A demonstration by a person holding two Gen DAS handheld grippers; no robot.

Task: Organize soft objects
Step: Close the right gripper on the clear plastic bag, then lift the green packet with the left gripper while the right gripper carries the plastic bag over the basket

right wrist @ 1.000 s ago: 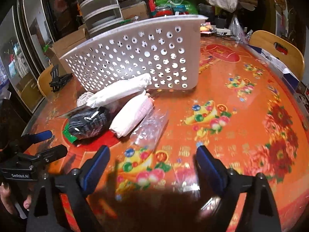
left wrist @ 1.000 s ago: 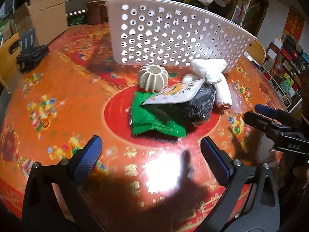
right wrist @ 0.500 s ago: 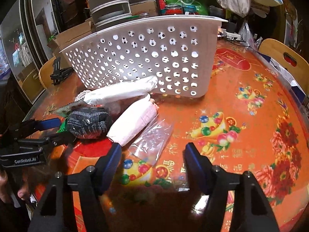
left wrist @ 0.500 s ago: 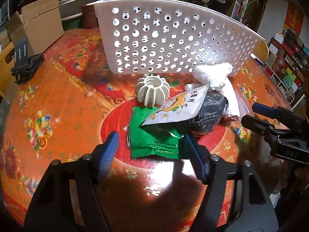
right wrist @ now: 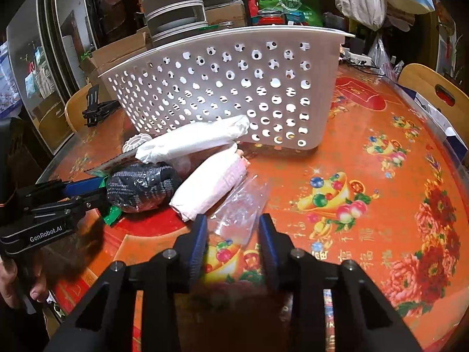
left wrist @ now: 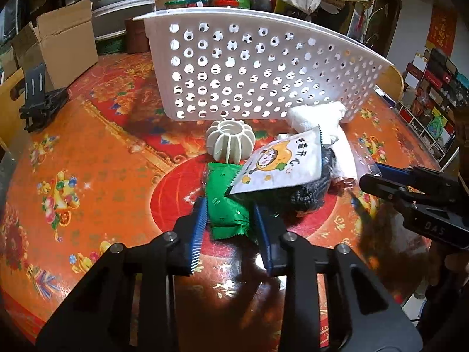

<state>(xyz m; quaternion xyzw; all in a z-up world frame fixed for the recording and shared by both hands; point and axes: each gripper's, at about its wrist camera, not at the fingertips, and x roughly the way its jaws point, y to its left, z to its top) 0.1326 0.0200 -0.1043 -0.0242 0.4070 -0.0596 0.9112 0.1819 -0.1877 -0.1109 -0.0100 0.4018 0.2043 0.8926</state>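
Nothing looks sorted yet, as far as I can judge: the whole pile lies on the table (left wrist: 88,158) in front of the white basket (left wrist: 252,67), whose inside I cannot see from either view. My left gripper (left wrist: 230,220) has its blue ribbed fingers (left wrist: 199,226) on either side of the green packet (left wrist: 227,208), which looks pinched and crinkled between them, so I take it as clamped on. My right gripper (right wrist: 233,234) has its fingers narrowed around the near end of the clear plastic bag (right wrist: 243,205), but whether they bite it I cannot tell. Left to move: a glossy white snack pouch (left wrist: 281,164) lying on a dark knitted bundle (right wrist: 140,183), a pink rolled cloth (right wrist: 211,184), a white rolled cloth (right wrist: 196,139), and a ribbed cream rubbery ring (left wrist: 230,140) beside the basket wall. The basket is hard plastic, full of round holes; the tabletop is shiny and patterned orange.
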